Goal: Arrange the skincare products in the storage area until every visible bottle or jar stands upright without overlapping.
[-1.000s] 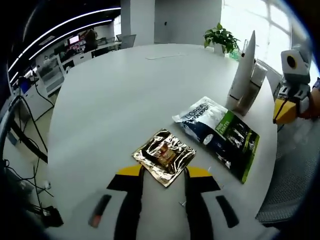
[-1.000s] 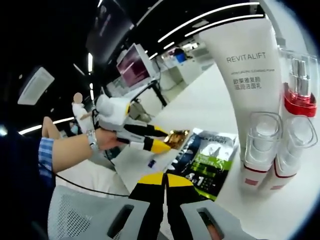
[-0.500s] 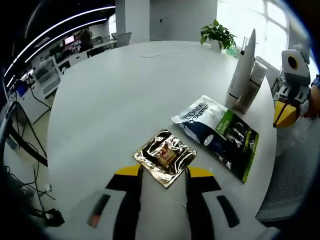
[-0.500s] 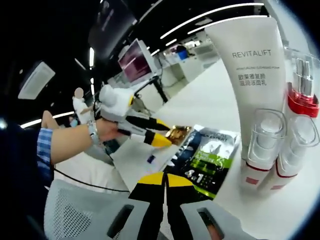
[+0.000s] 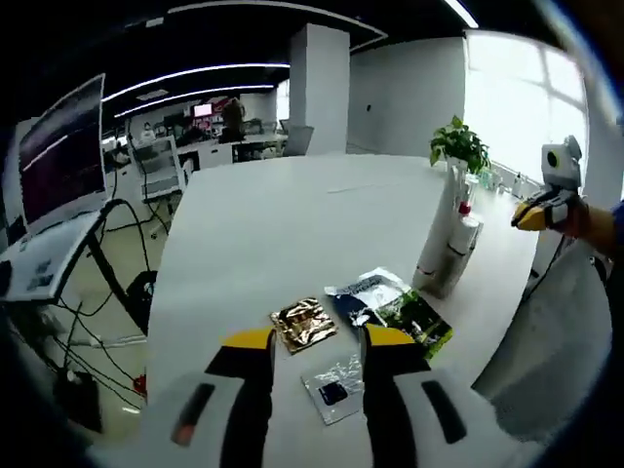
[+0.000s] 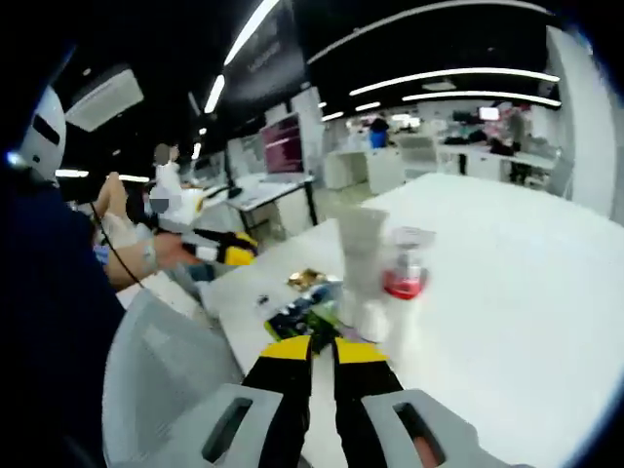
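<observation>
**A:** Where are the skincare products?

**B:** The tall white tube (image 5: pixel 432 234) stands upright on the round white table (image 5: pixel 283 224), towards the edge nearest the person. Clear-capped bottles (image 5: pixel 456 255) stand touching it on the side towards the potted plant (image 5: pixel 459 148). From the right gripper view the tube (image 6: pixel 359 255) has a red-collared bottle (image 6: pixel 402 268) just beside it. They look bunched so as to stand without toppling, though whether any overlap is hard to judge.

**A:** And what lies flat?

**B:** A dark and green pouch (image 5: pixel 390 310) lies near the tube's foot. A gold foil sachet (image 5: pixel 303 323) is beside the pouch, farther from the tube, and a small clear sachet (image 5: pixel 332 387) is farther still. I'd guess those wait to be tidied; being flat, they cannot stand.

**A:** The tongs?

**B:** The left gripper (image 5: pixel 316 343) hangs above the sachets, jaws parted wide, holding nothing. The right gripper (image 6: pixel 323 349) is nearly closed, a thin gap between its jaws, also empty, pointed at the tube from well back. Both seem pulled away for a look over the layout.
</observation>
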`<state>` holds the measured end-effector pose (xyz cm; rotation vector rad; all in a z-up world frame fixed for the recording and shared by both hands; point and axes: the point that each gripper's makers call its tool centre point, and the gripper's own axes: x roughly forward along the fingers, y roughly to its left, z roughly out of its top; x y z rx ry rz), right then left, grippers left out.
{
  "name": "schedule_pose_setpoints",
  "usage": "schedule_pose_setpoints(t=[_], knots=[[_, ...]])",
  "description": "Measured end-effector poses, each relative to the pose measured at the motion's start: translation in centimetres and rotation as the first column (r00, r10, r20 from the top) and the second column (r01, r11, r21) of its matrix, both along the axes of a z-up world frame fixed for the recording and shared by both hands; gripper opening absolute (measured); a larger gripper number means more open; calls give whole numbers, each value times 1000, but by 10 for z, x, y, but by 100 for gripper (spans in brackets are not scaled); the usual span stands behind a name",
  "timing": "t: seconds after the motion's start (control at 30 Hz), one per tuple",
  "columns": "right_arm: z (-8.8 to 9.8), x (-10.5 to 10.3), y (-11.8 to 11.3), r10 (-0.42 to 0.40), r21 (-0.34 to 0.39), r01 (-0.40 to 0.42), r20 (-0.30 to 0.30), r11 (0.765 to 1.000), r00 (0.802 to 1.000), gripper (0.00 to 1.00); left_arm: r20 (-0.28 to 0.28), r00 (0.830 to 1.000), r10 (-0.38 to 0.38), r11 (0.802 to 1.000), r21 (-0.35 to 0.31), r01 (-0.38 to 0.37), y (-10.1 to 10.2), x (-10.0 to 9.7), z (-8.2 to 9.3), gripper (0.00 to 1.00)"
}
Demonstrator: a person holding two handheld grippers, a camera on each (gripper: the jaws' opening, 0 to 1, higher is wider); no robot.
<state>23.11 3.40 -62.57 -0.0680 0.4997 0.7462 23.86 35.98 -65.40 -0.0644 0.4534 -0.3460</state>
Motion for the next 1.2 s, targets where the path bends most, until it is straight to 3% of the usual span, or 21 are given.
schedule_pose_setpoints(t=[0.03, 0.07, 0.13, 0.2, 0.27, 0.3, 0.37, 0.43, 0.53, 0.57, 0.63, 0.67, 0.7, 0.73, 0.77, 0.83, 0.9, 1.0, 1.07, 1.17, 1.2], knots=[[0, 1, -21, -60, -45, 61, 35, 997, 998, 8, 14, 999, 30, 1000, -2, -30, -2, -2, 4, 33], [-1, 2, -51, -131, -122, 142, 95, 982, 987, 9, 30, 998, 56, 998, 1, -56, -4, -4, 7, 33], [-5, 1, -84, -200, -205, 230, 161, 951, 967, 14, 60, 994, 94, 995, 25, -95, -13, -9, 13, 31], [-13, -5, -110, -283, -210, 316, 173, 925, 944, 20, 111, 986, 127, 992, 8, -129, -24, -13, 23, 30], [-24, -10, -133, -319, -263, 362, 192, 894, 928, 25, 144, 979, 144, 989, -59, -137, -40, -18, 30, 32], [-29, -11, -148, -366, -291, 411, 198, 864, 909, 26, 136, 979, 153, 986, -81, -143, -46, -21, 28, 34], [-35, -11, -158, -410, -287, 445, 177, 848, 895, 24, 122, 981, 152, 984, -107, -139, -61, -28, 24, 36], [-38, -11, -154, -414, -285, 448, 172, 847, 894, 21, 114, 988, 102, 983, -161, -83, -82, -32, 18, 35], [-50, -22, -105, -281, -260, 300, 110, 918, 953, 13, -10, 997, 72, 969, -238, -72, -98, -40, 0, 33], [-56, -25, -94, -265, -250, 278, 86, 927, 960, 13, -40, 995, 86, 968, -234, -93, -93, -40, -3, 30], [-70, -32, -76, -238, -233, 240, 39, 942, 971, 11, -17, 991, 134, 969, -208, -135, -80, -36, -3, 18], [-77, -41, -78, -199, -318, 178, -33, 931, 979, 5, 3, 990, 142, 982, -126, -140, -71, -35, -8, 15], [-75, -38, -85, -207, -362, 184, -26, 914, 978, 0, -9, 989, 149, 985, -86, -149, -66, -36, -12, 13], [-73, -32, -90, -228, -346, 220, 17, 912, 973, 0, -31, 988, 153, 983, -101, -155, -69, -37, -13, 13], [-69, -25, -88, -227, -279, 234, 58, 931, 972, 0, -30, 991, 132, 984, -114, -135, -77, -37, -12, 14], [-76, -35, -82, -203, -265, 183, -51, 947, 978, 0, 3, 994, 106, 991, -81, -106, -80, -38, -10, 16], [-79, -39, -74, -148, -285, 127, -53, 950, 988, 0, -5, 991, 135, 990, -46, -136, -71, -40, -13, 14], [-76, -45, -62, -55, -295, 46, -23, 954, 998, 0, -29, 985, 172, 982, -76, -174, -64, -42, -16, 13], [-77, -47, -60, -53, -288, 42, -30, 957, 998, 0, -11, 984, 176, 982, -66, -176, -64, -40, -14, 13], [-82, -46, -61, -86, -267, 66, -62, 961, 994, 0, -47, 989, 143, 990, -1, -143, -63, -43, -23, 13], [-86, -52, -52, -42, -262, 14, -100, 965, 994, 0, -52, 984, 168, 986, -1, -168, -56, -44, -26, 12]])
